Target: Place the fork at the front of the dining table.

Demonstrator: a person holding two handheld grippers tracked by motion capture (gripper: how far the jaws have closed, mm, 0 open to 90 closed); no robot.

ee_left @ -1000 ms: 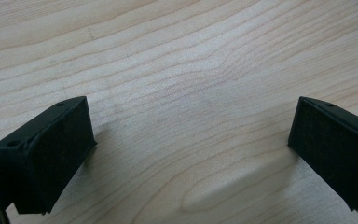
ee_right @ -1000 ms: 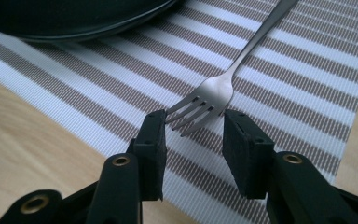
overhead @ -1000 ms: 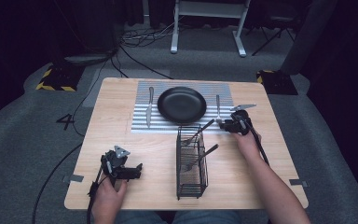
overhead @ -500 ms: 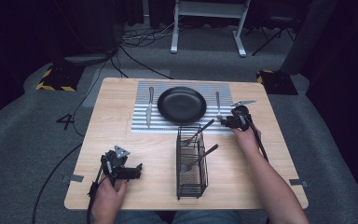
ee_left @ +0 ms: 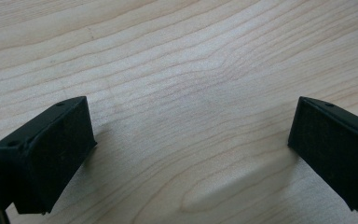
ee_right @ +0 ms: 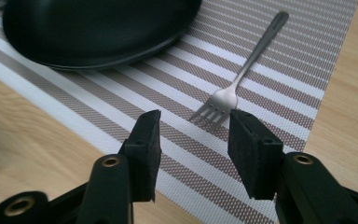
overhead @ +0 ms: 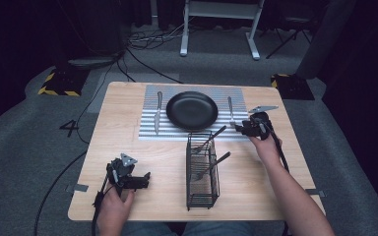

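Observation:
A black plate (overhead: 192,109) sits on a striped placemat (overhead: 147,132), with a knife (overhead: 157,112) on its left and a fork (overhead: 231,110) on its right. My right gripper (overhead: 240,129) hovers at the fork's near end. In the right gripper view the fork (ee_right: 242,74) lies flat on the mat, its tines just beyond my right gripper (ee_right: 193,135). Its jaws have just been opening, and nothing is between them. My left gripper (overhead: 145,179) rests at the table's front left; in its own view this left gripper (ee_left: 191,135) is wide open over bare wood.
A black wire basket (overhead: 202,169) stands in front of the plate, with two utensils leaning out of it toward the right. The plate (ee_right: 98,28) lies close to the left of the right gripper. Cables trail off both grippers toward the table's front edge.
The right gripper has lifted slightly at the fork's near end. The left hand and its gripper have kept still.

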